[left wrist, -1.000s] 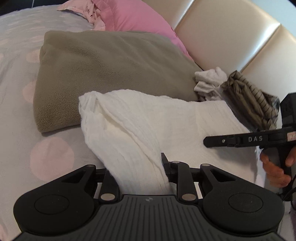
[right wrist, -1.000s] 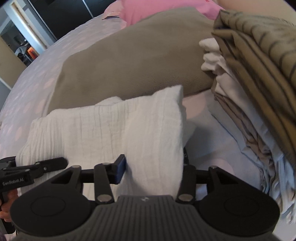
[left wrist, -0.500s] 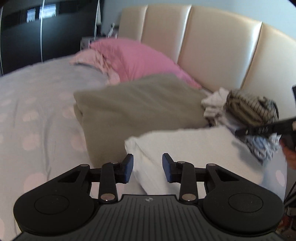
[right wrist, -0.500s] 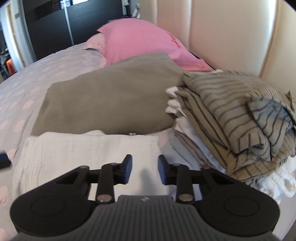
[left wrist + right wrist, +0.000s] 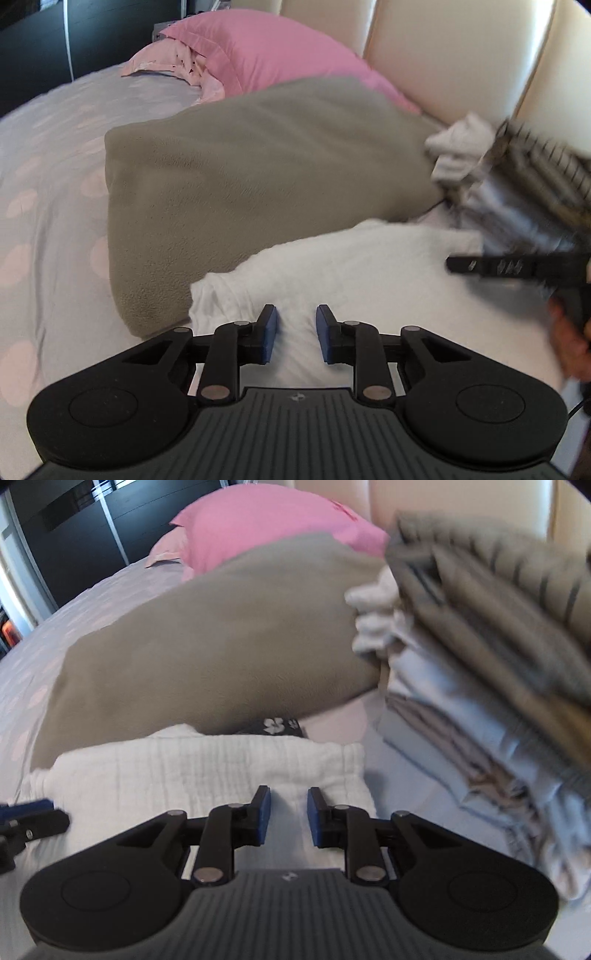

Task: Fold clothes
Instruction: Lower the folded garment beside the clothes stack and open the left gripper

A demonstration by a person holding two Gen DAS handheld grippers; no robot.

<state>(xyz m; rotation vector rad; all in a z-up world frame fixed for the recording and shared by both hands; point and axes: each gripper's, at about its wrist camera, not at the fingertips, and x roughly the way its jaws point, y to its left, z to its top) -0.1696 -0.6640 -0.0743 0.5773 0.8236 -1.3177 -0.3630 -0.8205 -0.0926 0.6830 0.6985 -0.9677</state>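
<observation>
White muslin cloth (image 5: 207, 771) lies folded flat on bed (image 5: 48, 206), below both grippers. Left gripper (image 5: 295, 332) and right gripper (image 5: 284, 812) part-open, empty. Beyond: grey fleece blanket (image 5: 251, 166), folded stack (image 5: 480, 672). Regrip low on edges, keep layers aligned.

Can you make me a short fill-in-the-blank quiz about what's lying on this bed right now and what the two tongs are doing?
1. The folded white crinkled cloth lies in front of a large ____ fleece blanket.
2. Behind that blanket, against the cream padded headboard, rests a ____ pillow.
3. The left tongs and right tongs are both ____, gripping nothing.
4. The top garment on the stack of folded clothes has a ____ pattern.

Missing words: olive-grey; pink; open; striped
</observation>
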